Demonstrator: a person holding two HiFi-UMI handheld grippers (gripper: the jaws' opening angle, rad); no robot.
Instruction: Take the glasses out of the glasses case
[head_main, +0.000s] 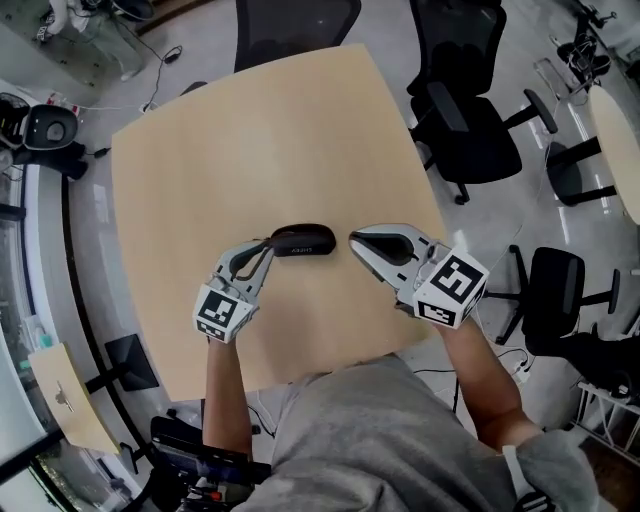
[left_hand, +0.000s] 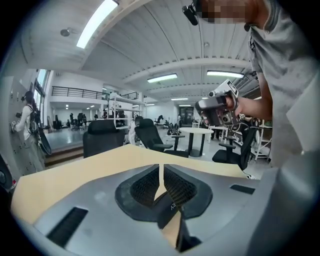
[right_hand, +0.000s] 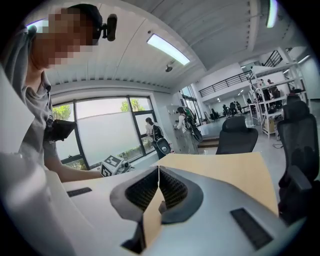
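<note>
The closed black glasses case (head_main: 302, 241) lies mid-frame on the table (head_main: 240, 130). The left claw (head_main: 268, 246) and right claw (head_main: 353, 240) flank its ends, both pinched together and holding nothing. One should probably pin the base while the other lifts the lid. The table's edge is near at lower frame, with more room toward the top.

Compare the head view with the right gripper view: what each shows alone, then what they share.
Head view only: the black case on the table, between the left tongs and right tongs. Right gripper view only: the right tongs' jaws closed together with nothing between, windows, bystanders standing there. Both: the table, the left tongs' marker cube, office chairs.
</note>
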